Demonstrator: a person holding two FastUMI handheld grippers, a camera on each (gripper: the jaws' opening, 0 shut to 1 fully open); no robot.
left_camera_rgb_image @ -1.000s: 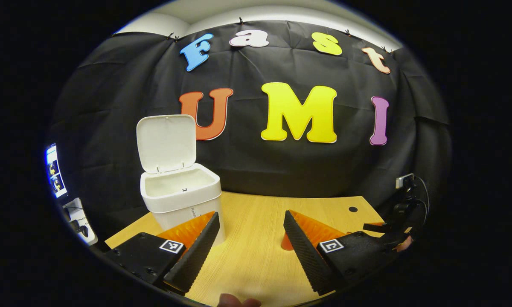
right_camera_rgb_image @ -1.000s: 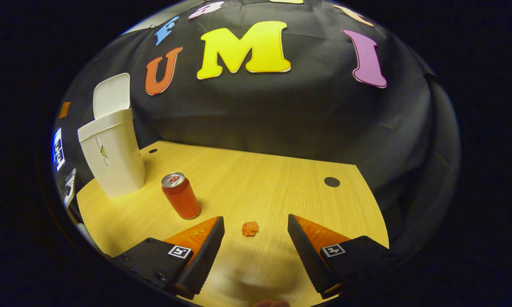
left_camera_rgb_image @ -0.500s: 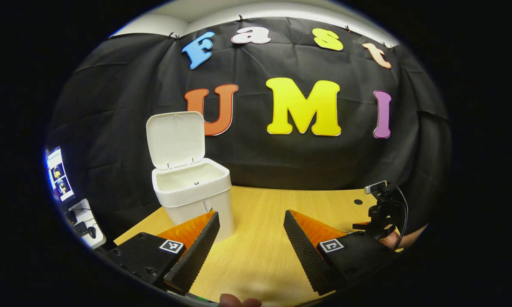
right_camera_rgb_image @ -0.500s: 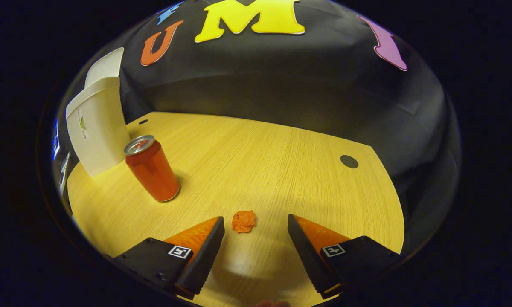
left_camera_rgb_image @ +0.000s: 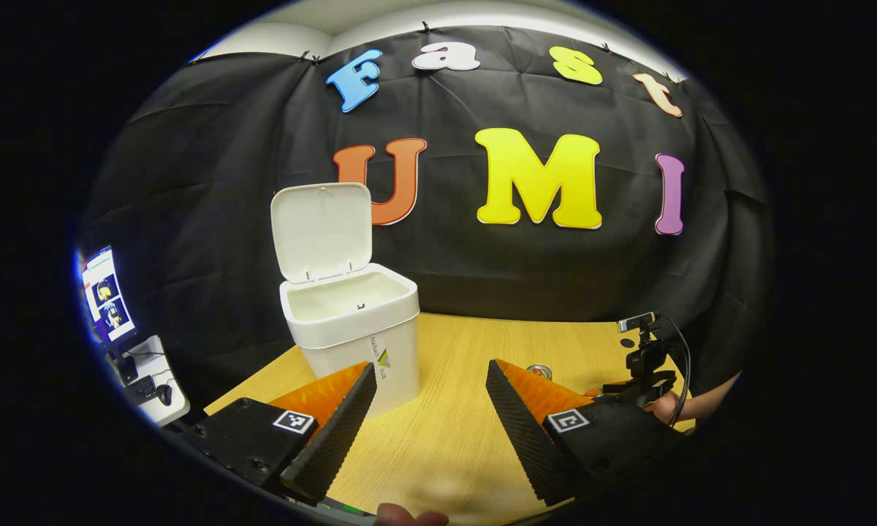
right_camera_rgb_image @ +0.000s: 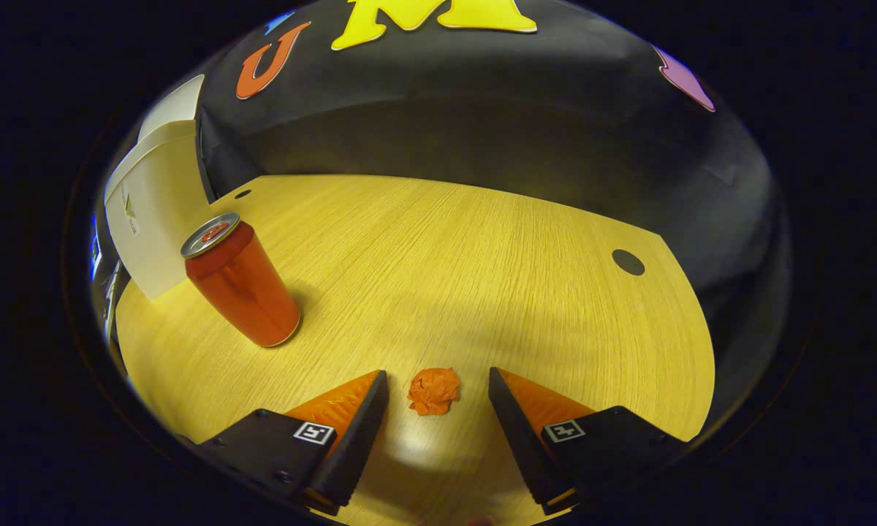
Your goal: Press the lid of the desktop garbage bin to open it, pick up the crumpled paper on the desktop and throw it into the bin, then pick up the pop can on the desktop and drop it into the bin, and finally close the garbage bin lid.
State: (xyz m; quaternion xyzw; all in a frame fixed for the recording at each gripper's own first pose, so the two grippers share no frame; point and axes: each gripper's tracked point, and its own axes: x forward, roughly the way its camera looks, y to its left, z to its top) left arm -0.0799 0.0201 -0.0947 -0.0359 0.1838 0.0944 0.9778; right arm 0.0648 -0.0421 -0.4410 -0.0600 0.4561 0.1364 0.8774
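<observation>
The white garbage bin (left_camera_rgb_image: 358,343) stands on the wooden desk with its lid (left_camera_rgb_image: 321,231) tipped up and back; it also shows at the left as the bin (right_camera_rgb_image: 153,212). My left gripper (left_camera_rgb_image: 430,380) hovers open, low over the desk to the right of the bin, with nothing between its fingers. A red pop can (right_camera_rgb_image: 241,285) stands upright in front of the bin; its silver top (left_camera_rgb_image: 538,371) peeks over my left finger. The orange crumpled paper (right_camera_rgb_image: 433,390) lies on the desk just ahead of my right gripper (right_camera_rgb_image: 437,387), which is open with a fingertip on either side of it.
The wooden desk (right_camera_rgb_image: 468,256) has a dark cable hole (right_camera_rgb_image: 628,261) at the far right and another hole (right_camera_rgb_image: 243,193) near the bin. The other gripper with its camera (left_camera_rgb_image: 647,361) and a hand (left_camera_rgb_image: 691,405) show at the right. A monitor (left_camera_rgb_image: 106,292) stands off the desk's left.
My right gripper has come down and forward toward the crumpled paper, which now sits between its fingertips. The left gripper view has shifted left, so the bin appears farther right.
</observation>
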